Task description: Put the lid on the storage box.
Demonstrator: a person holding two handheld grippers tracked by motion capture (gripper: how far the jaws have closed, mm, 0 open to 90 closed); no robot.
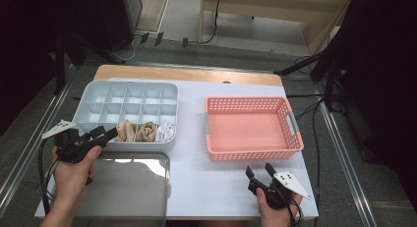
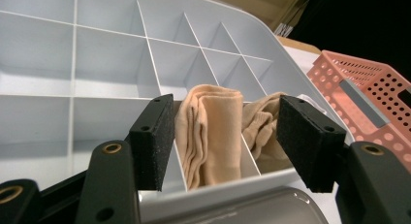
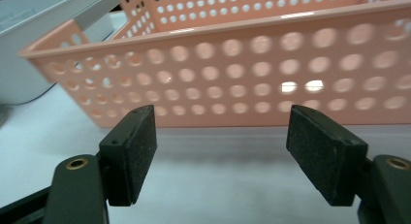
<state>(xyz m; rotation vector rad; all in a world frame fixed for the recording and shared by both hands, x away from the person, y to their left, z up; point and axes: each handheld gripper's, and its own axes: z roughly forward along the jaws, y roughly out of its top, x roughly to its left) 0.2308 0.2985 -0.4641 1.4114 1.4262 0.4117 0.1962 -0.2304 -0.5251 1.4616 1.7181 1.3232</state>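
A pale grey divided organiser point(image 1: 98, 97) sits at the table's left. Its front row holds a folded beige cloth point(image 1: 125, 130), a second tan cloth point(image 1: 146, 131) and a white one point(image 1: 166, 132). My left gripper point(image 1: 104, 134) is open just short of the organiser's front wall, pointing at the beige cloth point(image 2: 213, 132), with the tan cloth point(image 2: 261, 129) beside it. An empty pink perforated basket point(image 1: 253, 148) stands at the right. My right gripper point(image 1: 259, 171) is open and empty in front of the basket's near wall point(image 3: 252, 83), apart from it.
A shiny metal tray point(image 1: 129, 184) lies at the front left, under my left hand. The organiser's other compartments point(image 2: 43, 54) are empty. Cables and stand legs point(image 1: 305, 65) lie beyond the table's far edge. White tabletop point(image 1: 206, 180) shows between tray and right gripper.
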